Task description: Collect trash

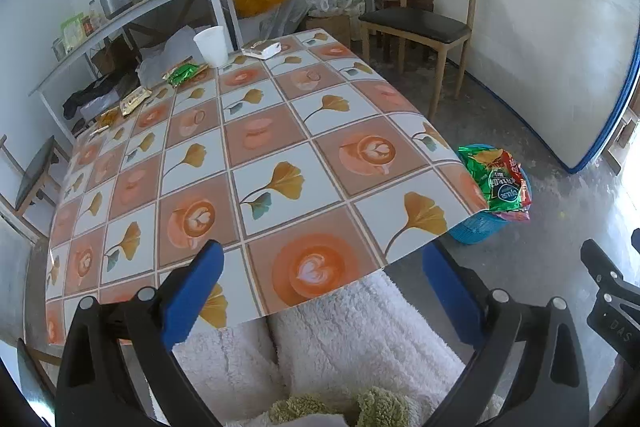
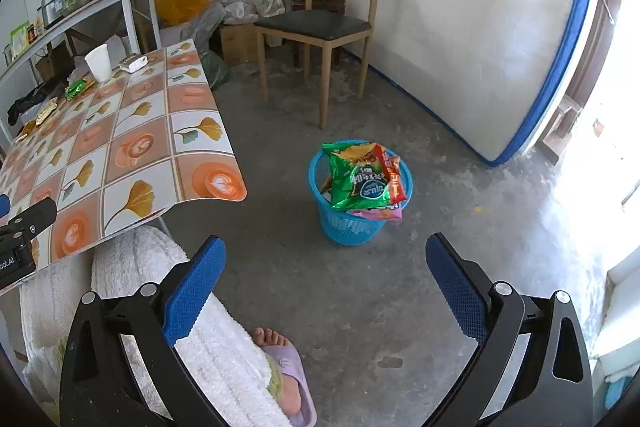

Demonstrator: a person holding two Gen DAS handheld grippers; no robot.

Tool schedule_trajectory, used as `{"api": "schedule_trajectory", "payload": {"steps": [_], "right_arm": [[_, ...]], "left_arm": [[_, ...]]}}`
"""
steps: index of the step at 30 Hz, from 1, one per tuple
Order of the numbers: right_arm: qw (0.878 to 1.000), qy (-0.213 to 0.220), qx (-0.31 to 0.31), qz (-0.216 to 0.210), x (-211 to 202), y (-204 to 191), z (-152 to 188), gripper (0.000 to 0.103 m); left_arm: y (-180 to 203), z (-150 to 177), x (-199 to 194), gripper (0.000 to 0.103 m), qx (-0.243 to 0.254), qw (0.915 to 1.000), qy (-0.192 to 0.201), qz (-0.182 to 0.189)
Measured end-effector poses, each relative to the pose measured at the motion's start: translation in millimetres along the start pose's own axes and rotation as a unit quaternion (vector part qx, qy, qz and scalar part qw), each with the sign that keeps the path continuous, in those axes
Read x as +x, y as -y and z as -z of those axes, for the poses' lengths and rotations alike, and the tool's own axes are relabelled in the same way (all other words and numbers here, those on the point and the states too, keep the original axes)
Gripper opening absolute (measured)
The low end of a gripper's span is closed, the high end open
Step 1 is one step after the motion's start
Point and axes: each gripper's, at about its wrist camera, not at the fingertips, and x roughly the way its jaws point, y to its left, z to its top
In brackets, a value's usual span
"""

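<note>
Trash is what you are gathering, and part of it already fills the blue basket [image 2: 352,223] on the concrete floor [image 2: 360,307] off the table's right side, while part lies at the table's far edge. Nearest you, your left gripper [image 1: 320,291] hangs over the near edge of the table [image 1: 280,155] with its jaws spread wide and nothing between them; below it your legs in white fleecy trousers [image 1: 360,327] show under the tabletop; your right gripper [image 2: 326,283] is held over bare floor, jaws likewise spread and empty, with your foot in a lilac slipper [image 2: 294,375] beneath it. Past the right gripper, the basket brims with snack bags, a green chip bag [image 2: 356,179] on top and a pink wrapper [image 2: 384,213] poking over the rim. Further off, the patterned tabletop's middle is bare; along its far edge lie a gold wrapper [image 1: 136,99], a green wrapper [image 1: 183,73], a white paper cup [image 1: 211,45] standing upright, and a small white box [image 1: 262,49] just beside the cup. Beyond the table, a wooden chair [image 2: 320,27] stands near a mattress [image 2: 472,39] leaning on the wall; a cluttered shelf [image 1: 128,7] runs along the left wall.
</note>
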Motion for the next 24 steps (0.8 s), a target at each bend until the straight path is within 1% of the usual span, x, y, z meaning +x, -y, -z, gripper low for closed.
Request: {"api": "schedule_trajectory", "payload": {"steps": [24], "right_arm": [[1.0, 0.005, -0.004, -0.004, -0.8, -6.0, -2.0, 0.096]], "left_arm": [[0.7, 0.4, 0.5, 0.097, -0.001, 1.0, -0.001, 0.005]]}}
